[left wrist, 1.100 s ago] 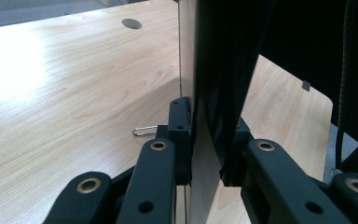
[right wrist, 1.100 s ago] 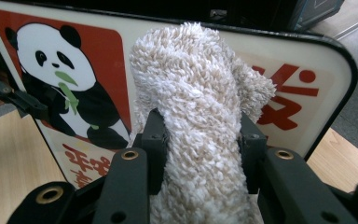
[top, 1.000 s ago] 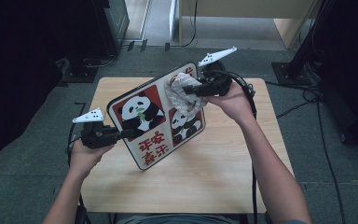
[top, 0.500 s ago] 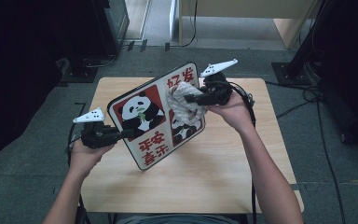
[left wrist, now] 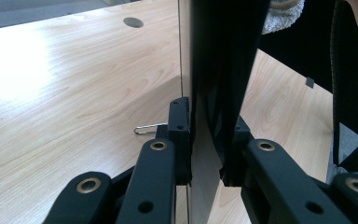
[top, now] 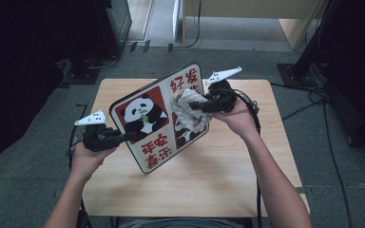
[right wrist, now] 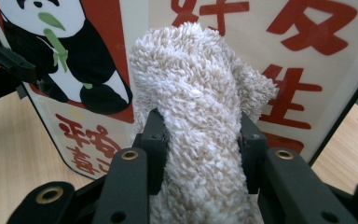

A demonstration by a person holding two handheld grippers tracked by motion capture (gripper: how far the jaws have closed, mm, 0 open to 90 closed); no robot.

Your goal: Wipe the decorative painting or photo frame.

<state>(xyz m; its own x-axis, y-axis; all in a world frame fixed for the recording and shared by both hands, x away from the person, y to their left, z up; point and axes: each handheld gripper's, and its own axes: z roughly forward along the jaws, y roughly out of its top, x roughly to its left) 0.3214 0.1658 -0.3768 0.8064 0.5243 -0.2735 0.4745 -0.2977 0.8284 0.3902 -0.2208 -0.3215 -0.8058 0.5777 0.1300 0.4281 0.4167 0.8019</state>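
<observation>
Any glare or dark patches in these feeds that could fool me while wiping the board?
Left gripper view: strong glare on the table, and the panda board shows as a dark edge. Right gripper view: evenly lit, the cloth sharp. High view: table lit, surroundings in deep shadow.

Paperclip (left wrist: 150,128) on wooden table (top: 218,175); floor cables (top: 313,97).

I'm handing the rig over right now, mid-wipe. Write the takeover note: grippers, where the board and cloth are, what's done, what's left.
Left gripper: shut on the left edge of the panda board, holding it tilted up over the table.
Right gripper: shut on a bunched white towel, pressed against the board's printed face, right of the big panda.
Done: board gripped and raised, towel in contact.
Left: how much of the face is already wiped cannot be told; probably work across the rest, then set board and towel down.
</observation>
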